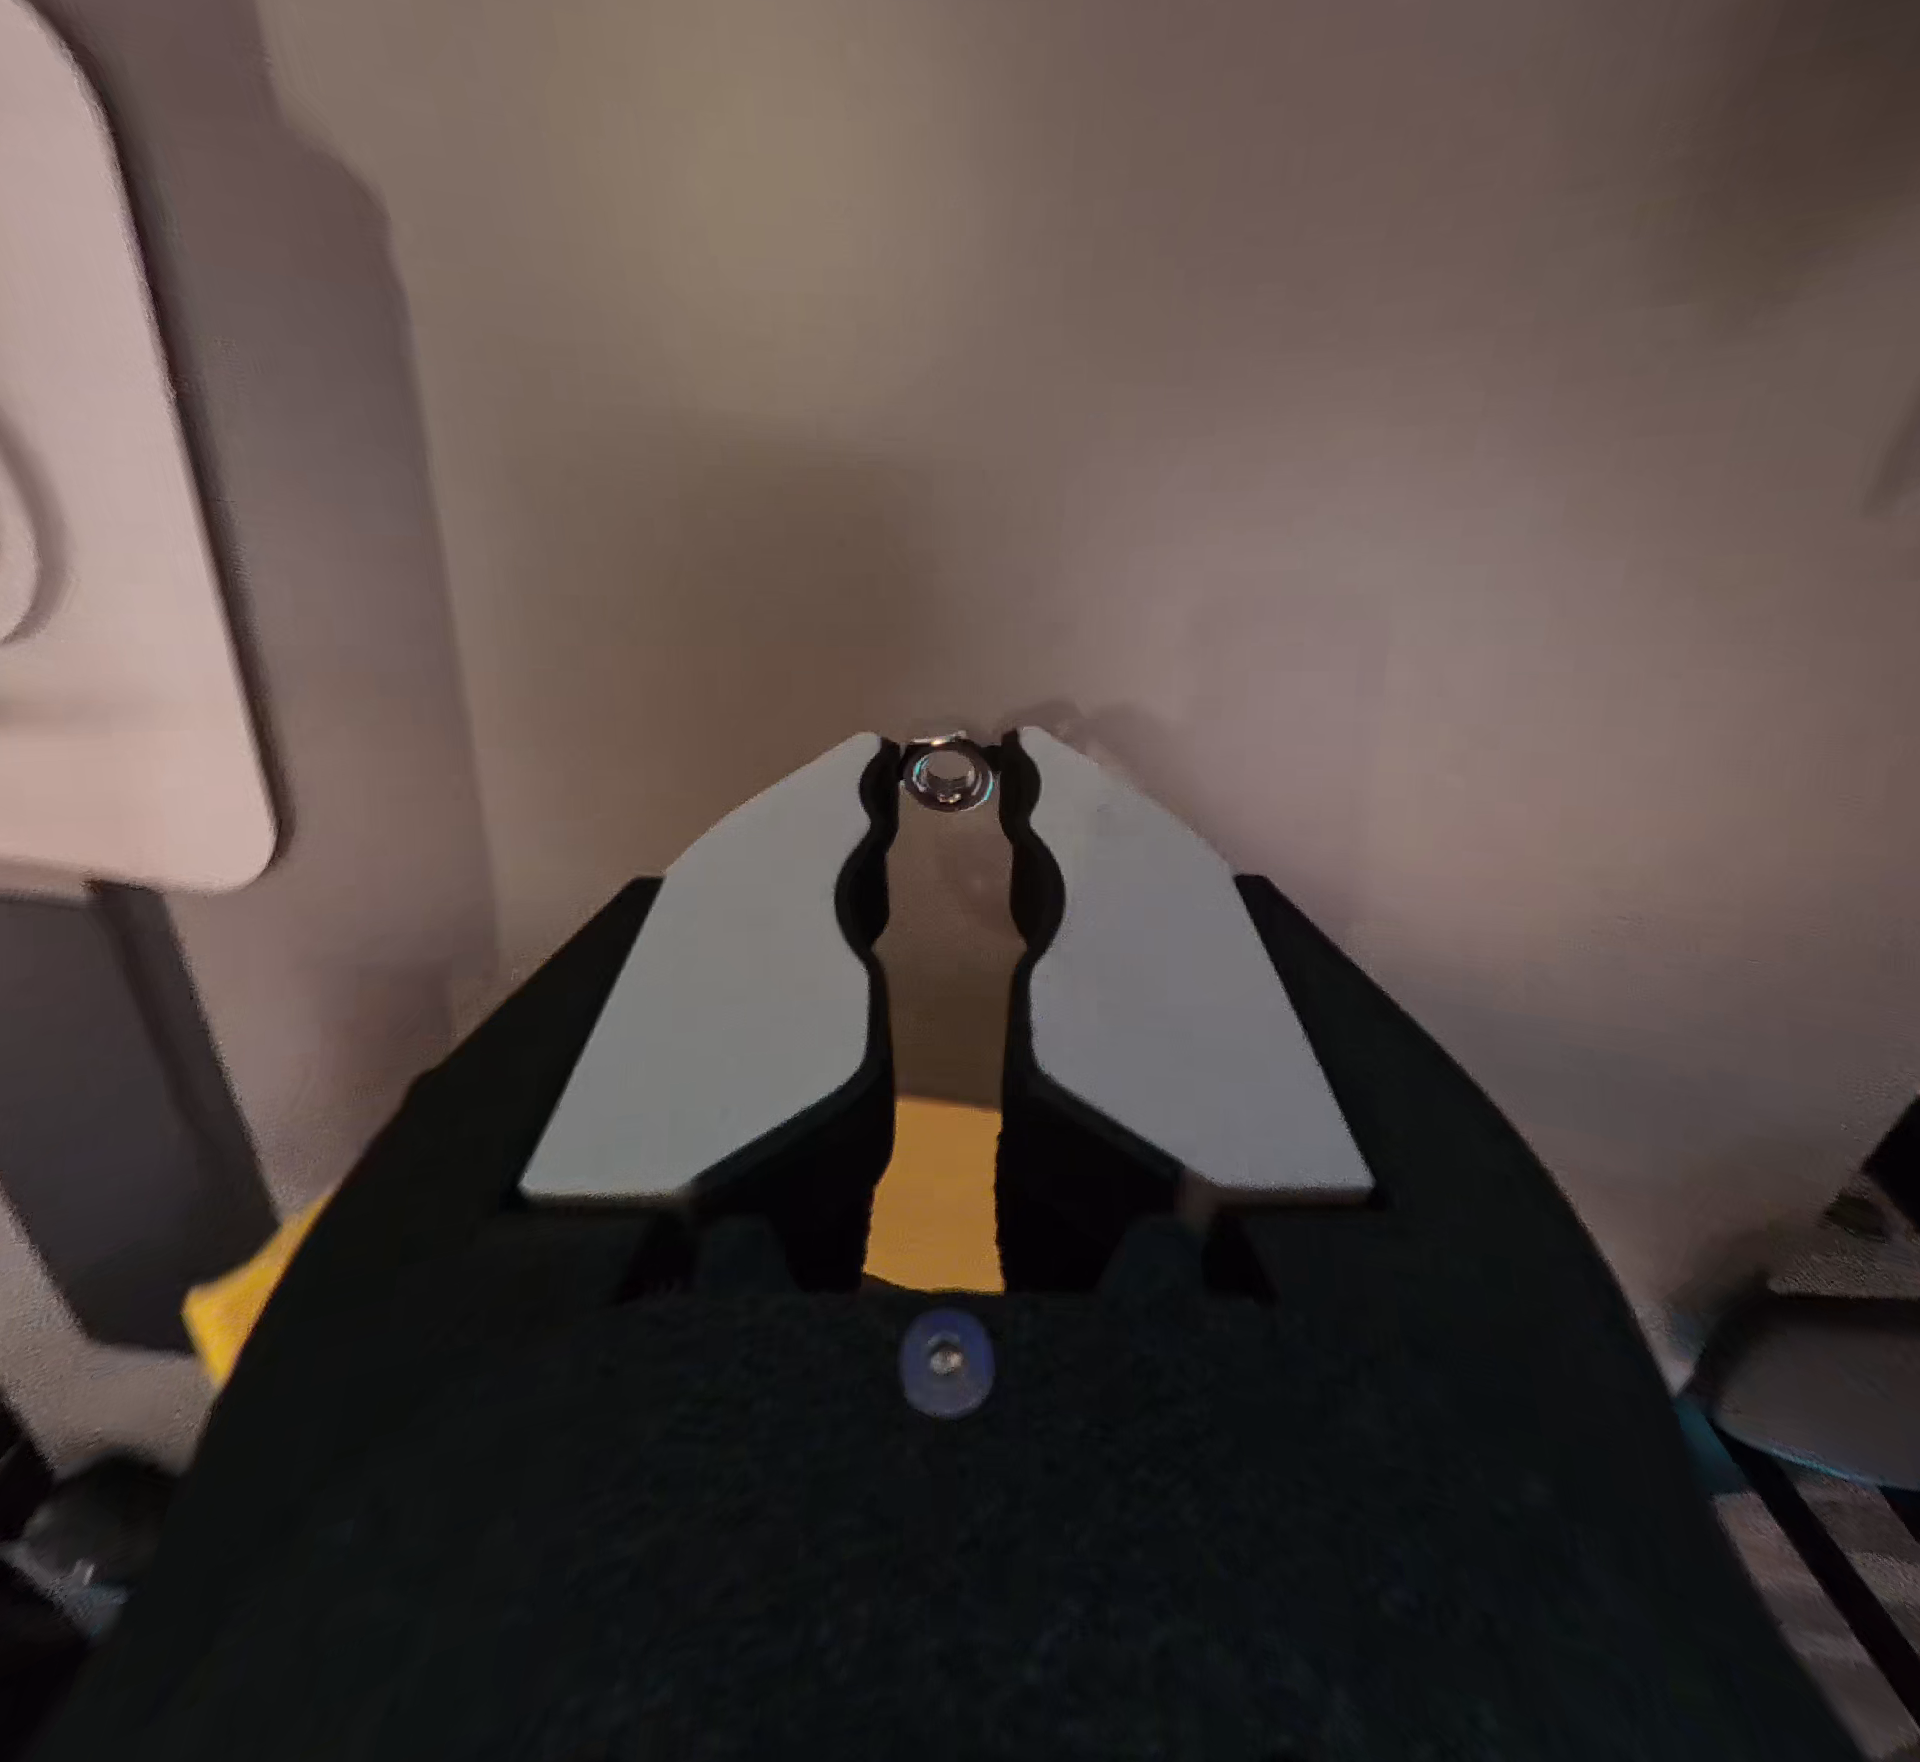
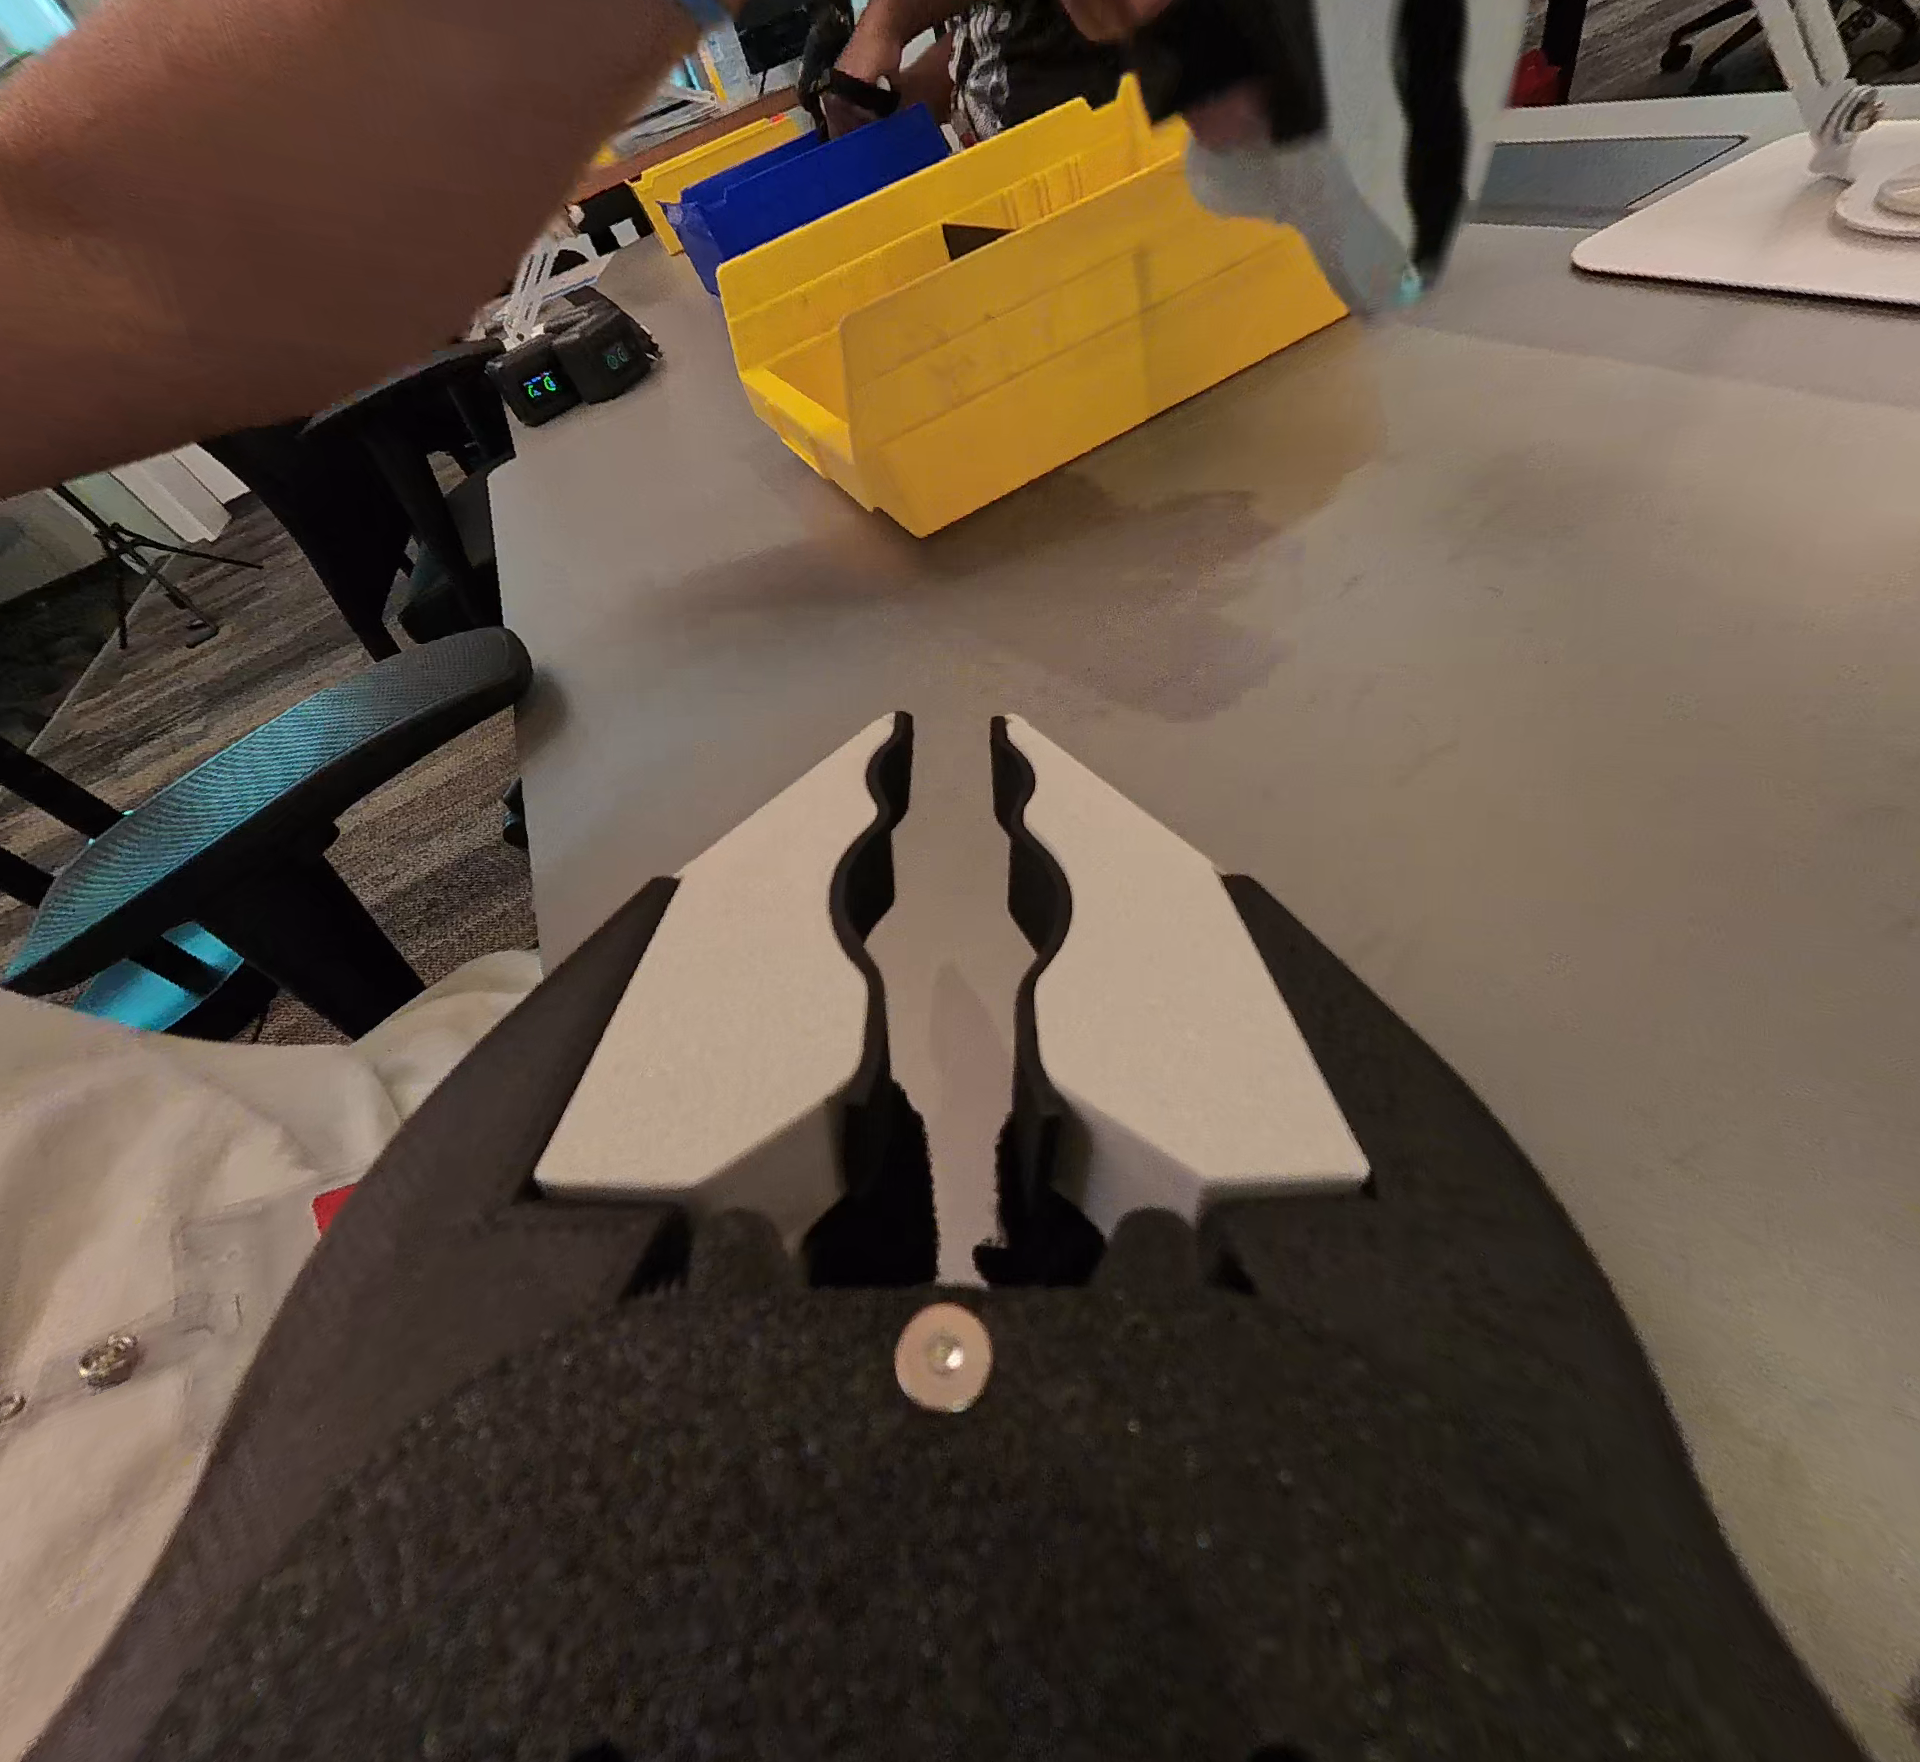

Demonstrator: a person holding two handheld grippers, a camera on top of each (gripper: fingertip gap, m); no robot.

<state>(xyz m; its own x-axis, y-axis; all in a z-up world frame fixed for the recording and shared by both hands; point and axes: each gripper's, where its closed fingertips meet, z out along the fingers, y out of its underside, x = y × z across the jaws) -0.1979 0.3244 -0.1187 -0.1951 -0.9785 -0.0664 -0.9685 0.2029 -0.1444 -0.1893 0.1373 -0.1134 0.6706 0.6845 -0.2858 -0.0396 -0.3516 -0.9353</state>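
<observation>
- Silvery metal nut (image 1: 947, 776) sits clamped at the very tips of your left gripper (image 1: 945, 762), bore facing back along the fingers, low over the grey table (image 1: 1351, 362).
- Your right gripper (image 2: 951, 725) hangs well back, jaws slightly parted around nothing, nearer you than the yellow bin (image 2: 1029, 341).

No legible writing on anything

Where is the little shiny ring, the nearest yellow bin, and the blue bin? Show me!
Shiny metal ring (image 1: 947, 777): left wrist view, on its silver rim, pinched between the left gripper's fingertips.
Nearest yellow bin (image 2: 997, 393): right wrist view, on its front wall.
Blue bin (image 2: 821, 174): right wrist view, on its side wall.
</observation>
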